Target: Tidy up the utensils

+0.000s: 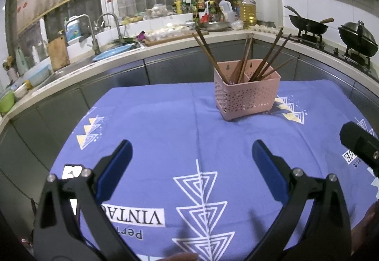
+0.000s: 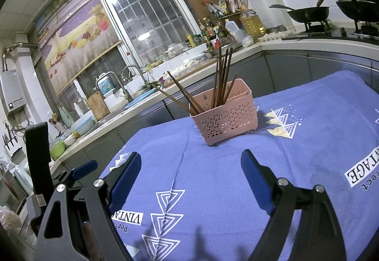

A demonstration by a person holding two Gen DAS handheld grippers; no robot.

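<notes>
While the left wrist view looks down over the blue patterned tablecloth (image 1: 165, 123), the pink perforated plastic utensil basket (image 1: 246, 95) sits upper centre-right of the frame, well apart from the left gripper (image 1: 191, 156), whose blue-padded jaws are spread wide with nothing between them. A bundle of dark brown wooden chopsticks (image 1: 265, 59) stands in it, fanned out messily across what look like two compartments, with a couple leaning way off to the left. At the right edge a black bit of the other tool pokes in. From the right wrist view, same deal: the basket (image 2: 225, 116) sits centre frame, slightly up, and the right gripper (image 2: 191, 166) hangs at the bottom with its jaws just as wide and empty. The chopsticks (image 2: 221, 78) read clearer here, one bunch near upright and a pair slanting out to the left. My guess on handling: they're light, stiff and thin, probably a bit slick, so they'd roll or pivot in a pinch. I'd grab near the upper third, square across the shaft, and the basket looks light enough to tip if you drag one sideways.
</notes>
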